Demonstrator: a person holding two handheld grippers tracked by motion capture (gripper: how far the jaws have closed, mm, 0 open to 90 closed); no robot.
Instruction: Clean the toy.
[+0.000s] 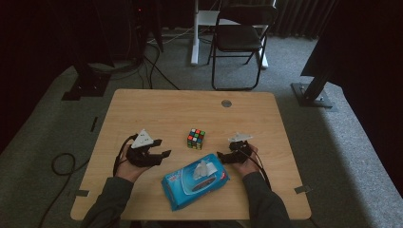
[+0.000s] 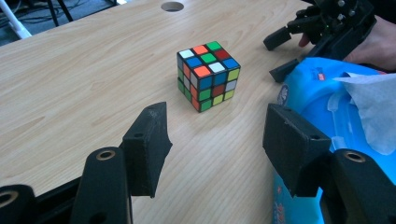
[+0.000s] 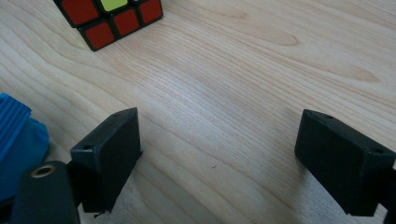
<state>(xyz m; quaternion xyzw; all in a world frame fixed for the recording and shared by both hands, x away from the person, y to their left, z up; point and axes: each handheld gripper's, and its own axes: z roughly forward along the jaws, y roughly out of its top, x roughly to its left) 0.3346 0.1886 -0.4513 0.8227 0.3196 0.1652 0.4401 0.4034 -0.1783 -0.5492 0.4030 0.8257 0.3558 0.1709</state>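
A scrambled Rubik's cube (image 1: 196, 138) stands near the middle of the wooden table (image 1: 157, 109). Just in front of it lies a blue wet-wipe pack (image 1: 187, 185) with a white wipe (image 1: 203, 168) sticking out of its top. My left gripper (image 1: 161, 147) rests left of the pack, open and holding nothing. In the left gripper view the cube (image 2: 208, 74) sits ahead of the open left gripper (image 2: 219, 140), with the pack (image 2: 317, 102) beside the right-hand jaw. My right gripper (image 1: 225, 151) is open at the pack's right end. The right gripper (image 3: 219, 149) spans bare wood, with the cube (image 3: 112, 18) ahead-left and the pack (image 3: 16, 135) at the left.
A round grommet hole (image 1: 226, 103) sits near the table's far edge. Beyond the table stand a black folding chair (image 1: 240, 38) and dark stand bases (image 1: 313, 92). Cables (image 1: 62, 164) lie on the grey carpet at the left.
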